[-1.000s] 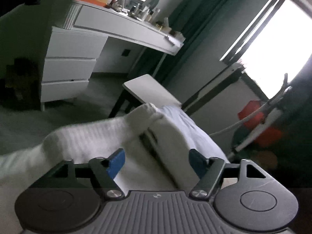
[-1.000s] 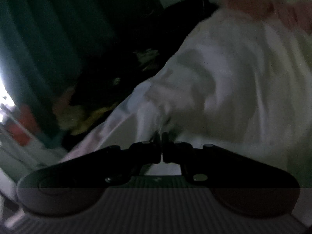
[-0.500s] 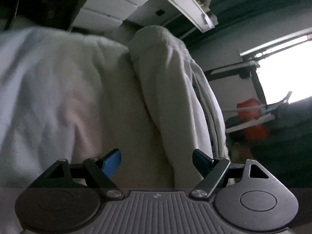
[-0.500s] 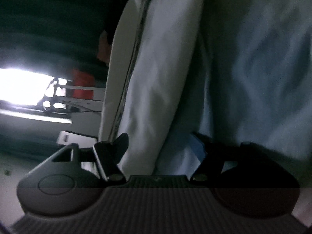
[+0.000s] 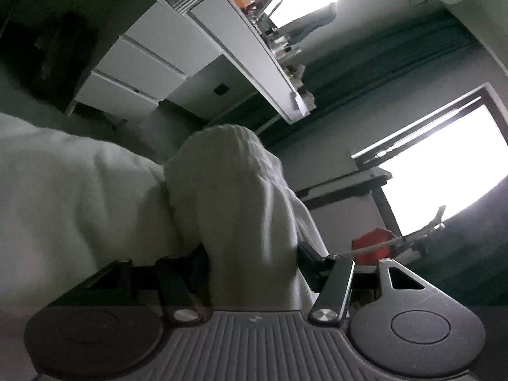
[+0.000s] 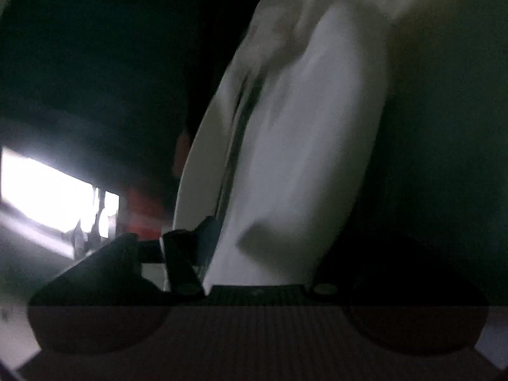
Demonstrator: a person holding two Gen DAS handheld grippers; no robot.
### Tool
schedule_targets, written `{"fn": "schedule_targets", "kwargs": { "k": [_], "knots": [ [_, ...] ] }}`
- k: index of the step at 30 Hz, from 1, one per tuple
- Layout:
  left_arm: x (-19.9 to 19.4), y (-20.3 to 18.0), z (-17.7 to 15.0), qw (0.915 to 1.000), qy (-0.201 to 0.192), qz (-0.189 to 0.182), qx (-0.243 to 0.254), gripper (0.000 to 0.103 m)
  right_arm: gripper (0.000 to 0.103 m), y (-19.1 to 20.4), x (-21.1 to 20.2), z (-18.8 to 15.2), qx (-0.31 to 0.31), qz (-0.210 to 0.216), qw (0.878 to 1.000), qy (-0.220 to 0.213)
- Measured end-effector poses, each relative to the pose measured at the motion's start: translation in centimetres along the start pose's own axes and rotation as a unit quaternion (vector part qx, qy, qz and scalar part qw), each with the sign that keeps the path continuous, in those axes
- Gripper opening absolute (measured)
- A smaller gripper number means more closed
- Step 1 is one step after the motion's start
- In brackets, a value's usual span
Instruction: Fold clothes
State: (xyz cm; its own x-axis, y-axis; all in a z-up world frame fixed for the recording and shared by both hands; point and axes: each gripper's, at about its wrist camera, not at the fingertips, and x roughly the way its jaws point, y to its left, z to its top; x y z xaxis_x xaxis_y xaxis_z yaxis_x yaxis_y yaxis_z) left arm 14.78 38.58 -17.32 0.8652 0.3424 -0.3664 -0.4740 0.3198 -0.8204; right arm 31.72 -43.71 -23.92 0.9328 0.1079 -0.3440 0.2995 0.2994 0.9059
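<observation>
My left gripper (image 5: 252, 260) and right gripper (image 6: 263, 254) each clench the white garment (image 5: 235, 209), whose fold runs far, straight ahead

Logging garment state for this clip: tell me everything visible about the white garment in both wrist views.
The garment is white, thick, soft fabric, with a ribbed knit look at its rounded top fold. In the left view a bunched fold runs up from between the left gripper jaws, which press against it on both sides; more of it spreads to the left. In the right view, blurred and dim, a smoother fold with a seam line passes between the right gripper jaws.
</observation>
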Motion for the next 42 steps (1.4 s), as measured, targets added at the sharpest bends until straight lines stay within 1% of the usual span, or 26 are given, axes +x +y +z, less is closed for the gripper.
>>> {"fn": "schedule_targets", "kwargs": {
  "k": [2,4,5,6,7,8,9,10,12,15,17,19,23,25,28,31,34,36,38,40,42],
  "knots": [
    [0.6,0.8,0.3,0.9999,-0.003,-0.003,-0.015,0.056,0.037,-0.5,1.0,0.6,0.012,0.000,1.000,-0.021],
    [0.8,0.9,0.4,1.0000,-0.004,0.000,-0.008,0.050,0.031,-1.1,1.9,1.2,0.024,-0.001,0.999,-0.042],
    [0.8,0.9,0.4,1.0000,-0.005,0.003,-0.002,0.045,0.030,-1.0,2.3,1.4,0.021,-0.004,0.999,-0.047],
    [0.7,0.8,0.5,1.0000,-0.004,0.006,0.003,0.038,0.029,-0.5,2.5,1.4,0.012,-0.011,0.999,-0.049],
    [0.8,0.6,0.5,0.9999,-0.002,0.009,0.005,0.034,0.024,-0.1,2.7,1.5,0.004,-0.016,0.999,-0.049],
    [1.1,0.2,0.6,0.9999,0.003,0.013,0.006,0.026,0.017,0.3,2.8,1.5,-0.001,-0.021,0.999,-0.049],
    [1.2,-0.1,0.8,0.9998,0.009,0.014,0.009,0.019,0.014,0.6,2.8,1.6,-0.007,-0.025,0.998,-0.049],
    [1.1,-0.2,1.2,0.9997,0.017,0.013,0.014,0.017,0.011,0.8,2.6,1.7,-0.010,-0.027,0.998,-0.047],
    [0.6,-0.8,2.4,0.9990,0.031,0.009,0.030,0.013,0.010,1.1,1.6,2.0,-0.011,-0.027,0.999,-0.041],
    [-0.3,-2.2,4.1,0.9974,0.043,0.008,0.057,0.012,0.010,1.6,0.2,2.4,-0.014,-0.028,0.999,-0.031],
    [-1.7,-2.8,4.9,0.9969,0.051,0.008,0.059,0.012,0.009,1.5,-2.0,2.8,-0.010,-0.027,0.999,-0.023],
    [-3.3,-2.9,5.7,0.9961,0.059,0.015,0.064,0.012,0.009,1.1,-4.4,2.8,0.007,-0.023,1.000,-0.017],
    [-8.0,-3.1,7.5,0.9929,0.061,0.023,0.100,0.012,0.009,-0.6,-8.6,2.7,0.047,-0.013,0.999,-0.007],
    [-10.4,-3.1,8.6,0.9918,0.060,0.027,0.110,0.012,0.009,-1.2,-10.5,2.4,0.066,-0.008,0.998,0.001],
    [-14.2,-2.4,10.4,0.9910,0.066,0.040,0.109,0.012,0.009,-0.8,-12.6,2.0,0.050,-0.016,0.998,0.018],
    [-17.6,-1.0,11.9,0.9902,0.074,0.049,0.108,0.012,0.009,-1.1,-14.6,2.0,0.046,-0.036,0.997,0.041],
    [-19.4,1.1,12.1,0.9845,0.093,0.071,0.131,0.012,0.009,-2.0,-15.9,1.9,0.008,-0.069,0.996,0.054],
    [-19.9,2.7,11.8,0.9787,0.113,0.086,0.149,0.013,0.010,-3.5,-16.6,1.6,0.019,-0.084,0.994,0.061],
    [-20.2,3.5,11.5,0.9746,0.122,0.088,0.166,0.014,0.009,-4.6,-16.7,1.7,0.036,-0.087,0.993,0.068],
    [-20.4,3.9,11.2,0.9733,0.127,0.086,0.171,0.015,0.010,-5.0,-16.6,1.7,0.035,-0.089,0.993,0.073],
    [-20.6,3.7,11.0,0.9696,0.134,0.091,0.183,0.021,0.010,-4.9,-16.9,1.4,0.024,-0.092,0.993,0.074]
  ]
}}
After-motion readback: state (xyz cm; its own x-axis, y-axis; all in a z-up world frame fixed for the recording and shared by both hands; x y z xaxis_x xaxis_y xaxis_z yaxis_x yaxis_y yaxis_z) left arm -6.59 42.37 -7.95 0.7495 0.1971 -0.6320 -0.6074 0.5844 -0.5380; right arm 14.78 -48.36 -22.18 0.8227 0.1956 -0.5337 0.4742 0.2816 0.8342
